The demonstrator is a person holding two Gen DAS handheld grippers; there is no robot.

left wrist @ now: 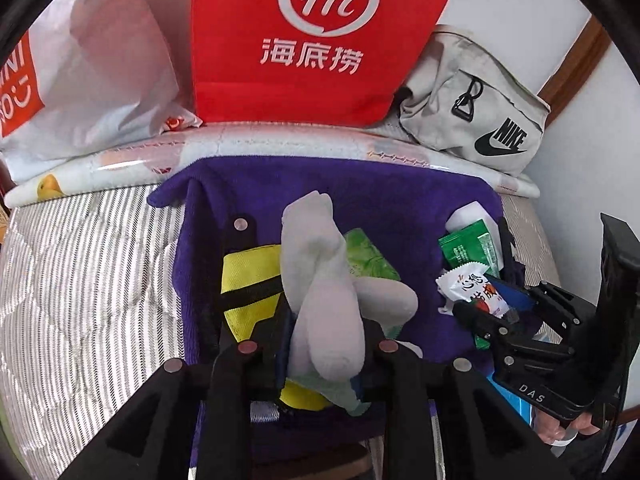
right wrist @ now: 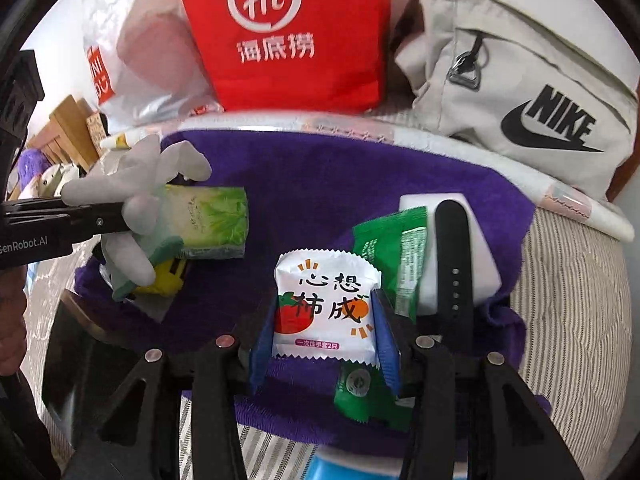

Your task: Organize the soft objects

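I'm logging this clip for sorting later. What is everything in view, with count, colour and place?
sock: 1, pale grey, held in the left gripper
white snack packet: 1, white, between the right gripper's fingers
tissue pack: 1, green, on towel
green sachet: 1, green, right on towel
watch strap: 1, black, right on towel
yellow pouch: 1, yellow, under sock
towel: 1, purple, centre
Haidilao bag: 1, red, rear
Nike bag: 1, beige, rear right
Miniso bag: 1, white, rear left
left gripper: black
right gripper: black
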